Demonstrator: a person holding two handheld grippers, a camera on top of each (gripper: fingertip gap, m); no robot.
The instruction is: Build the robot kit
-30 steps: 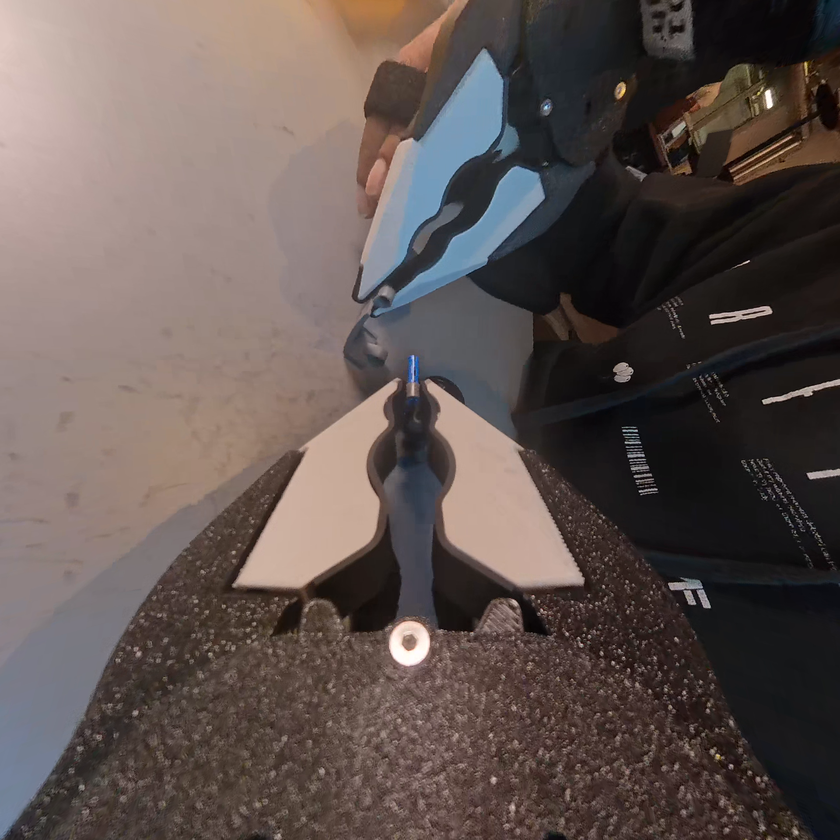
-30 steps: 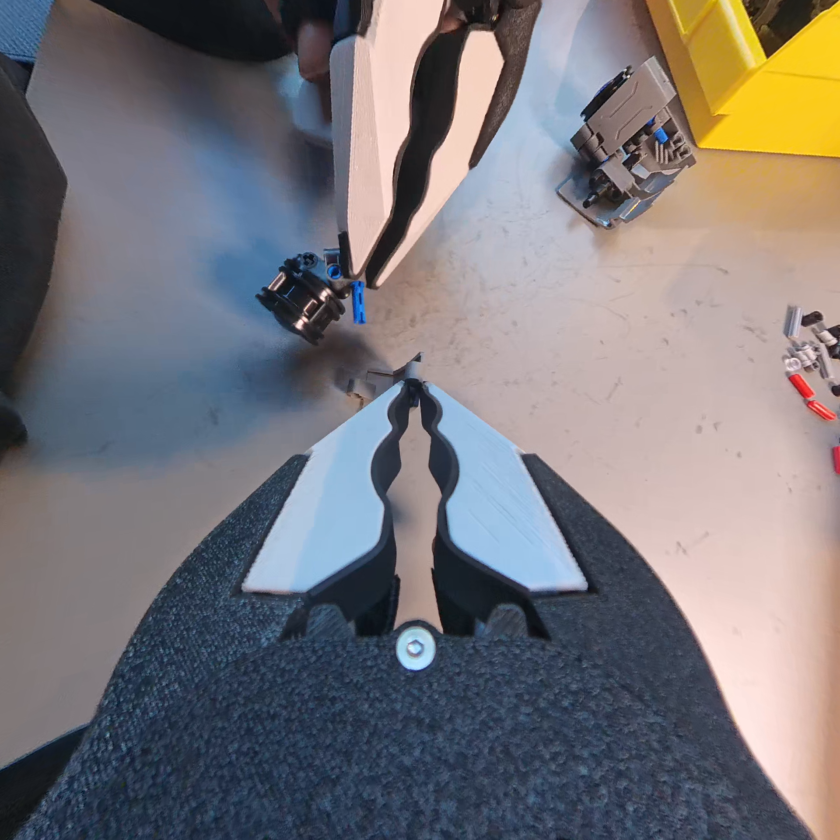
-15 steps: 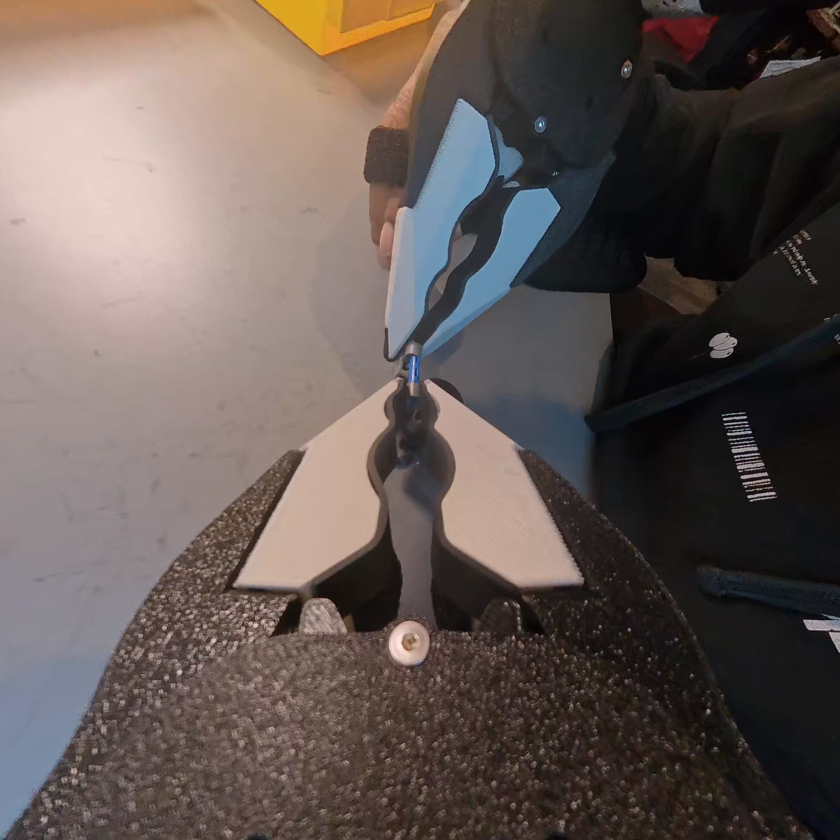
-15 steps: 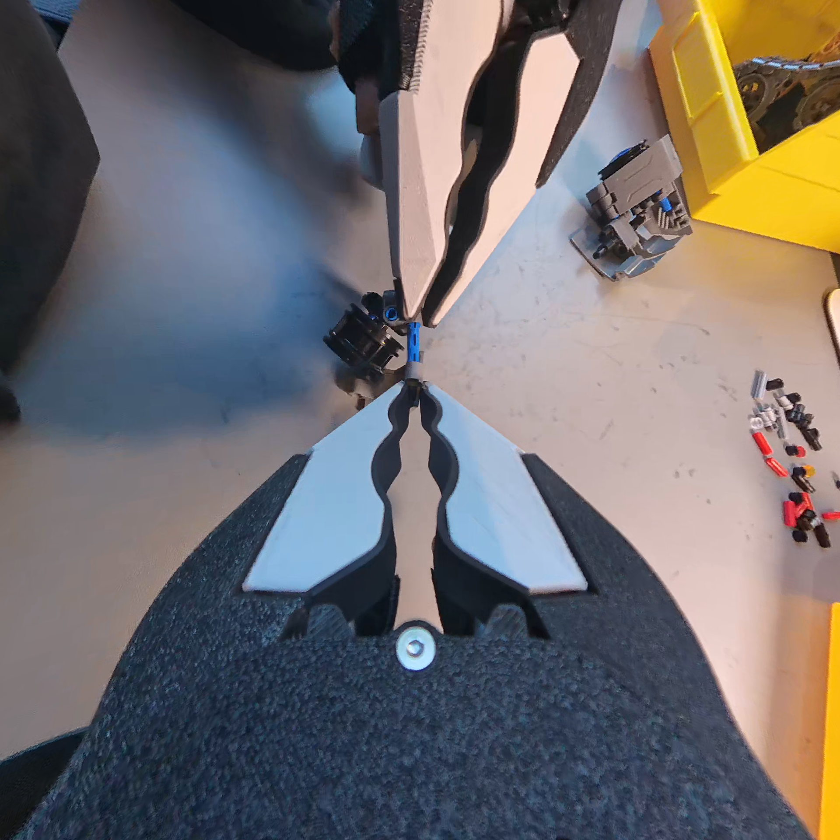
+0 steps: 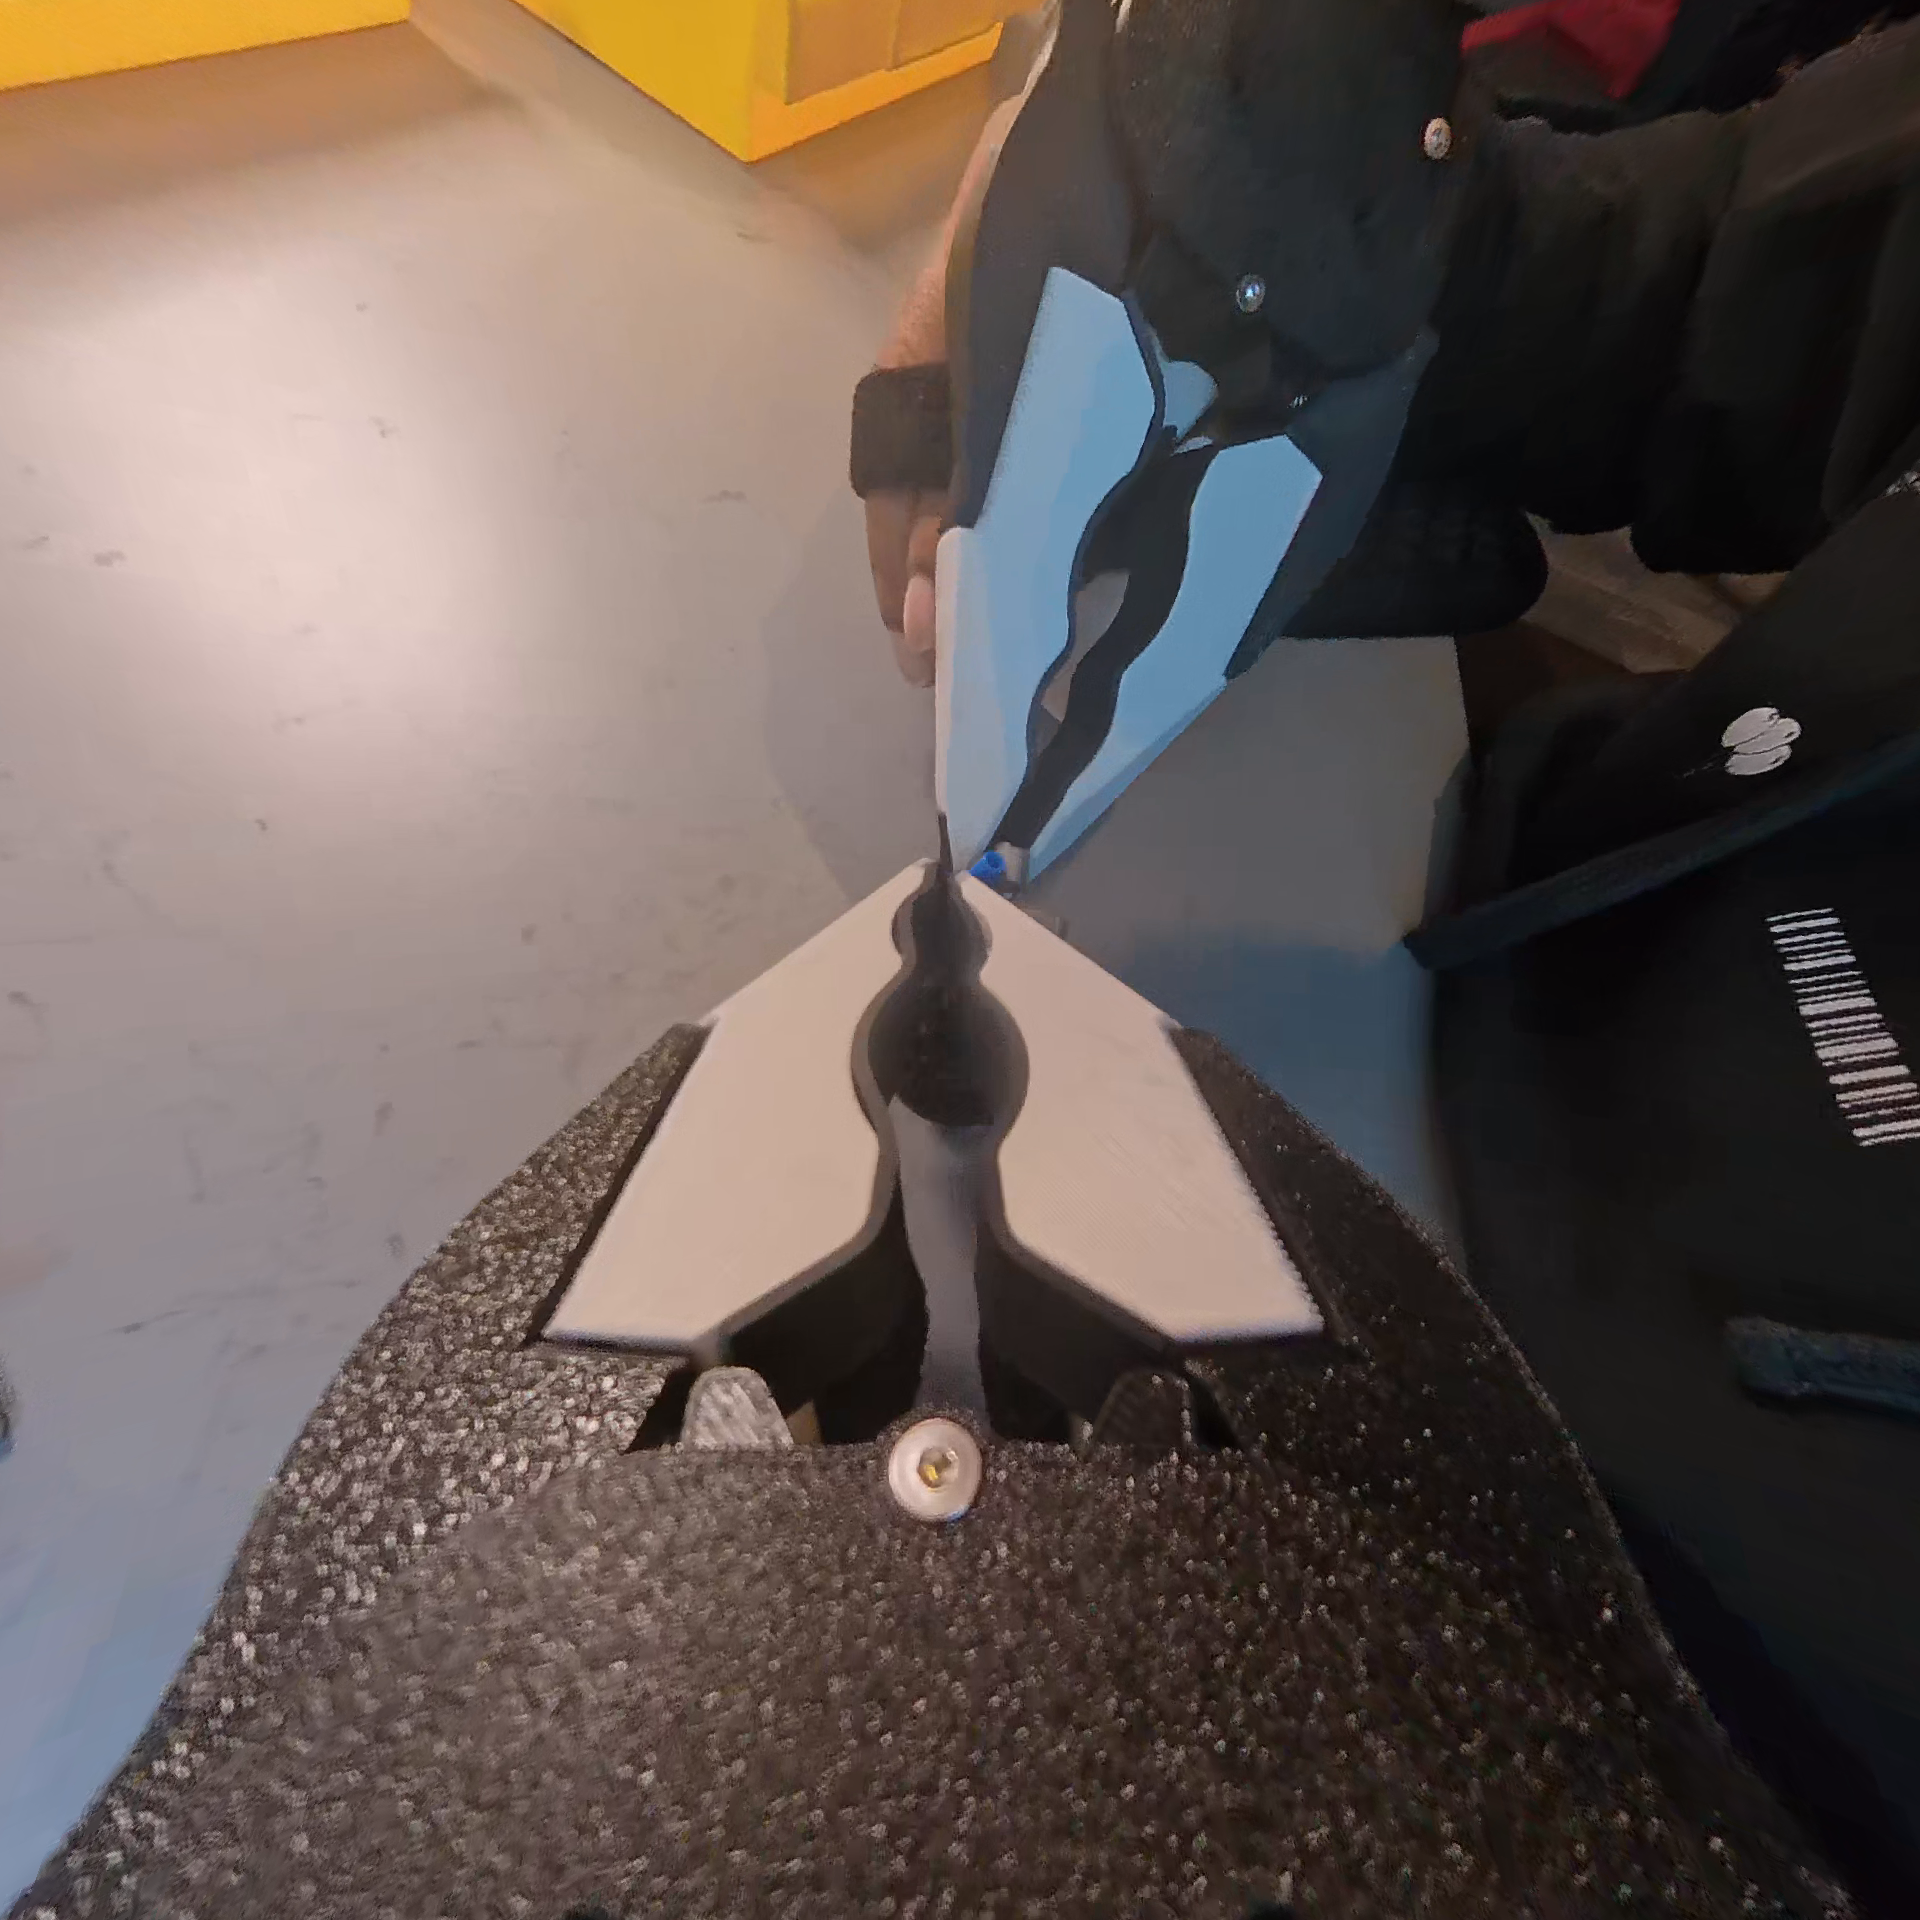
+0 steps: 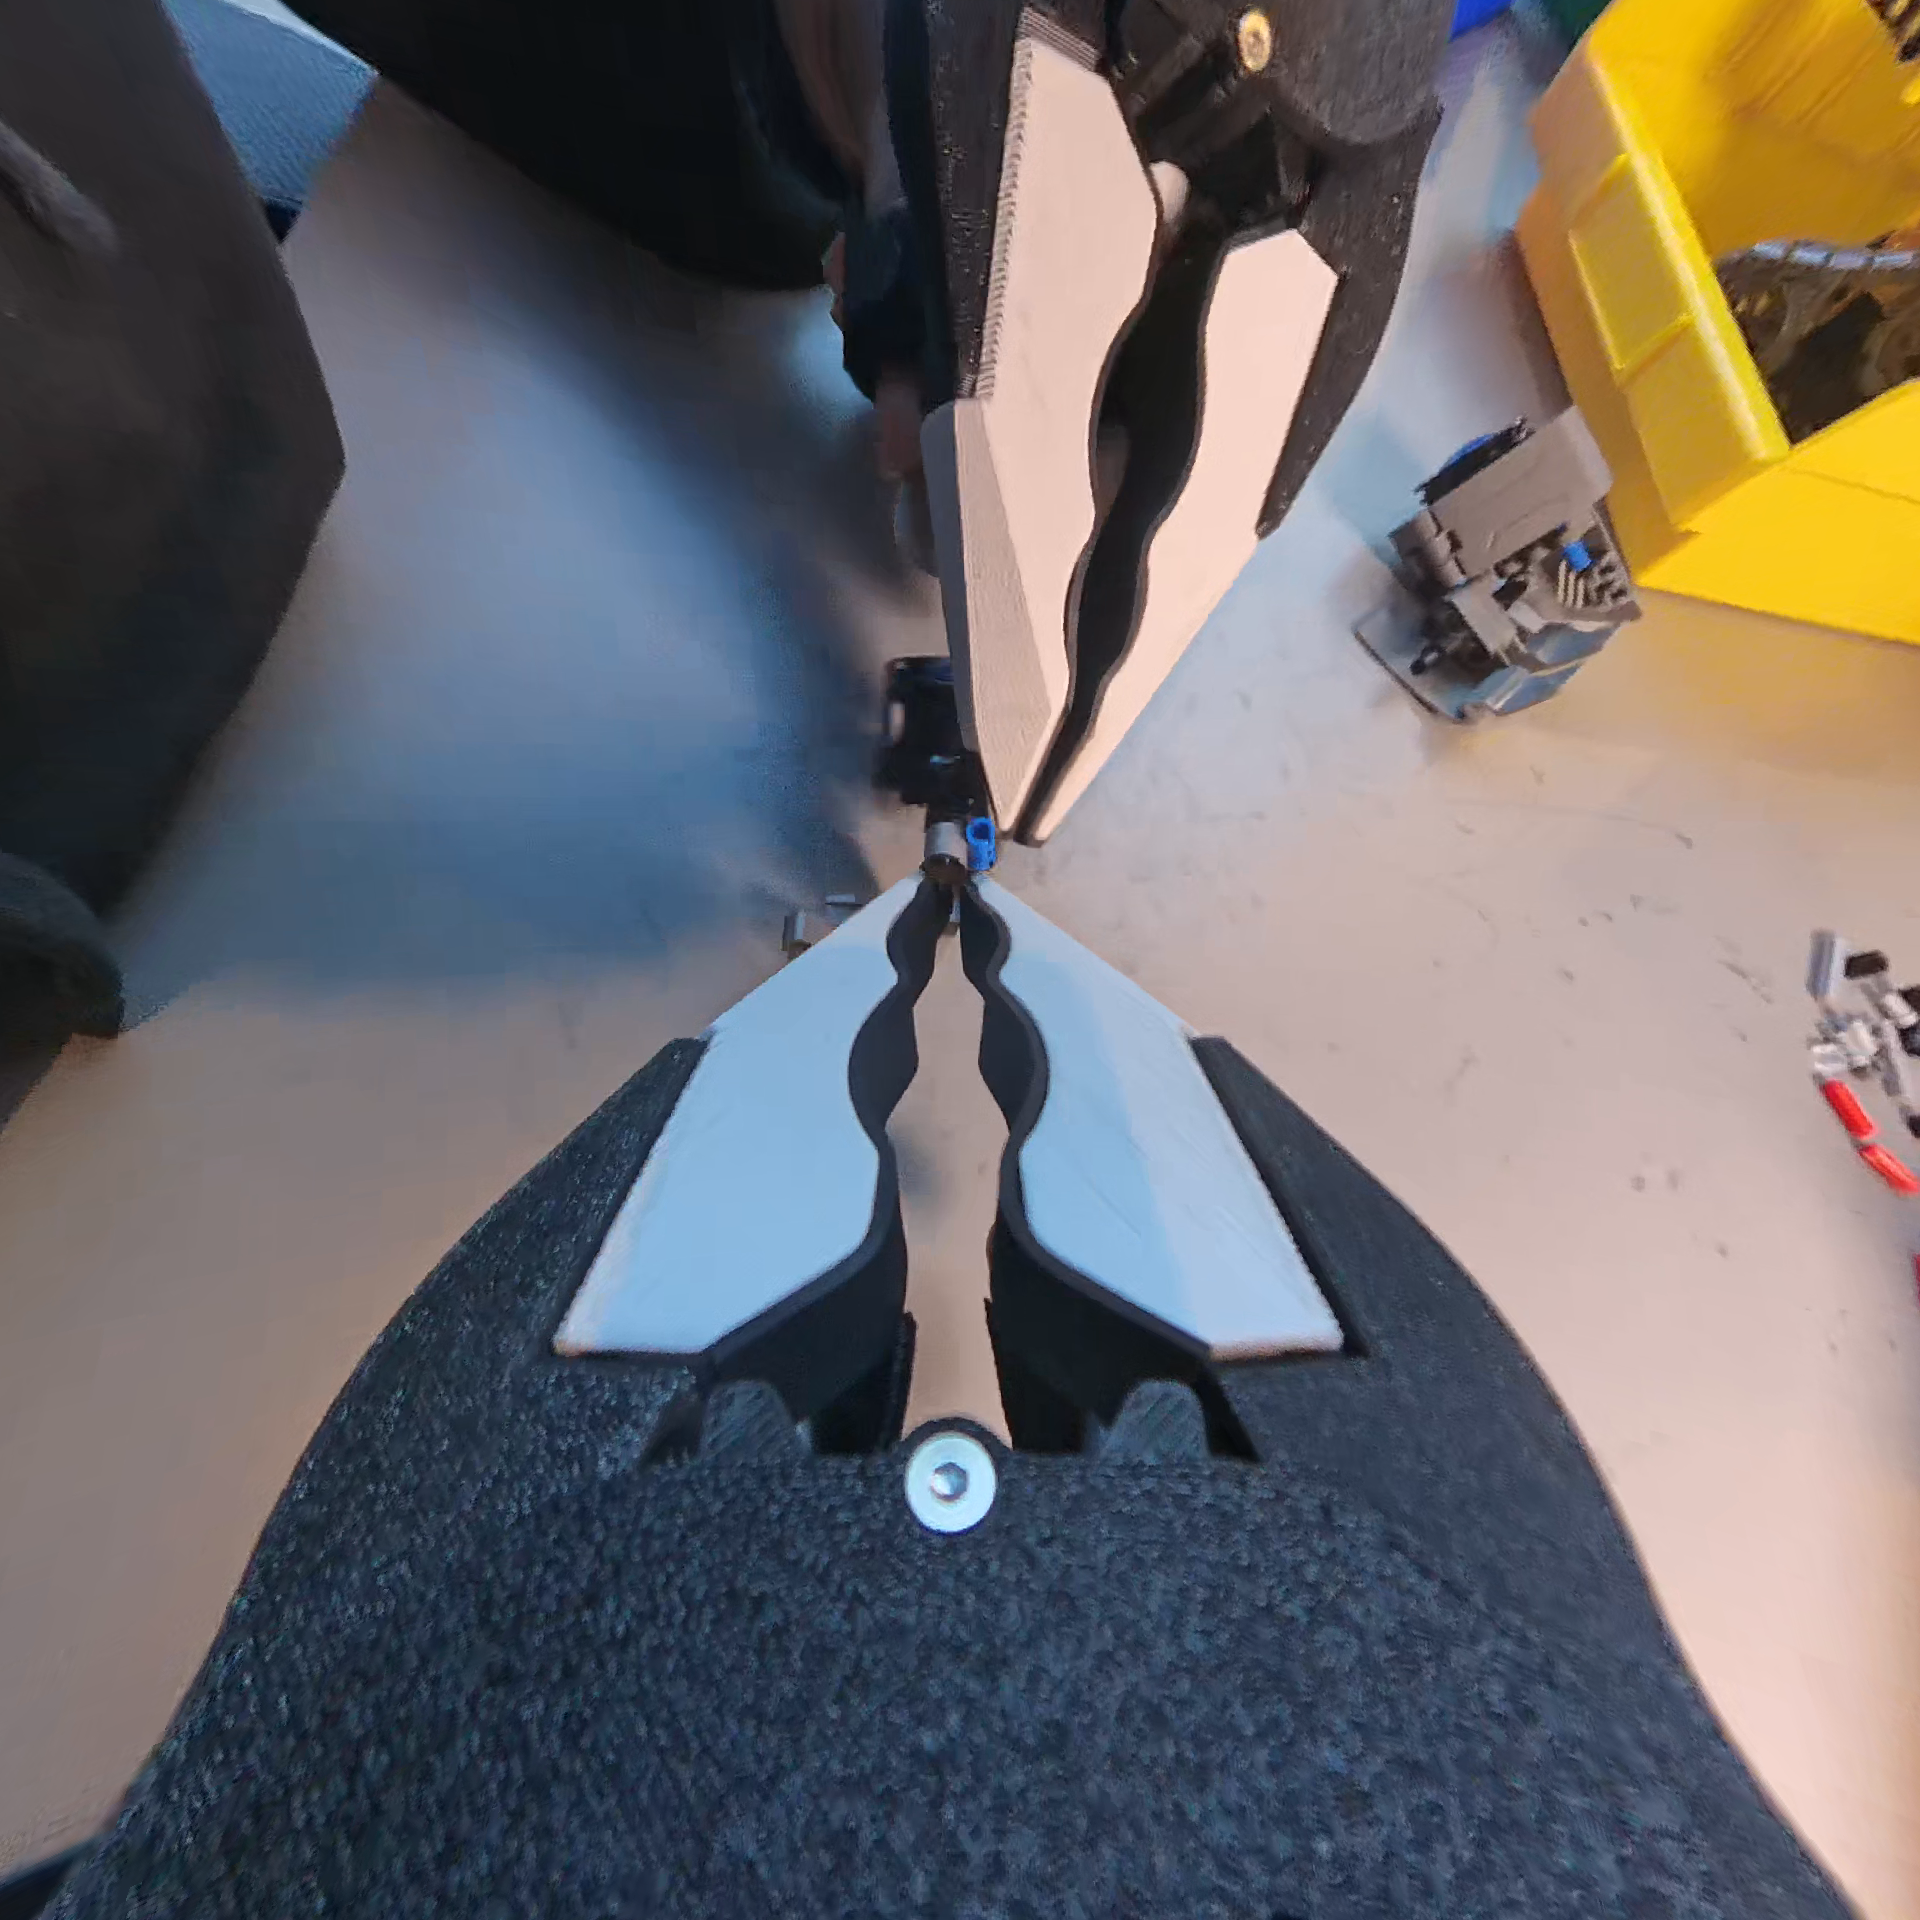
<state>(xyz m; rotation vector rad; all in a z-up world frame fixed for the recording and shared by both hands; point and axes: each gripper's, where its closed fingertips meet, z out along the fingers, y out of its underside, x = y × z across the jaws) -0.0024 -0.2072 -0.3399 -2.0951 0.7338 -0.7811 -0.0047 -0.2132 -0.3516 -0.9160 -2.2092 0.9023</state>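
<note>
My left gripper (image 5: 940, 873) is shut, its pads together at the tip. A dark shape shows below through its jaw opening. My right gripper (image 6: 940, 888) is shut on a small grey sleeve (image 6: 942, 844) that sticks out of its tips. A small blue pin (image 6: 981, 834) sits right beside the sleeve, between the two grippers' tips. In the left wrist view the blue pin (image 5: 990, 862) shows at the right gripper's tip (image 5: 1003, 847). In the right wrist view the left gripper (image 6: 1013, 821) points down at the pin. A blurred black wheel part (image 6: 920, 717) lies just behind it; I cannot tell what bears it.
A yellow bin (image 6: 1714, 312) stands at the far right, with a grey brick assembly (image 6: 1507, 592) in front of it. Several small loose pieces (image 6: 1860, 1049) lie at the right edge. A small grey piece (image 6: 805, 925) lies near my right fingers. A person's dark clothing (image 5: 1662, 1143) fills the right side. Both grippers' tips are close together, under 4 cm apart.
The left pads have closed fully. The blue pin that stuck out of the left tips is no longer between them and now sits at the right gripper's tip. Both grippers have shifted a little.
</note>
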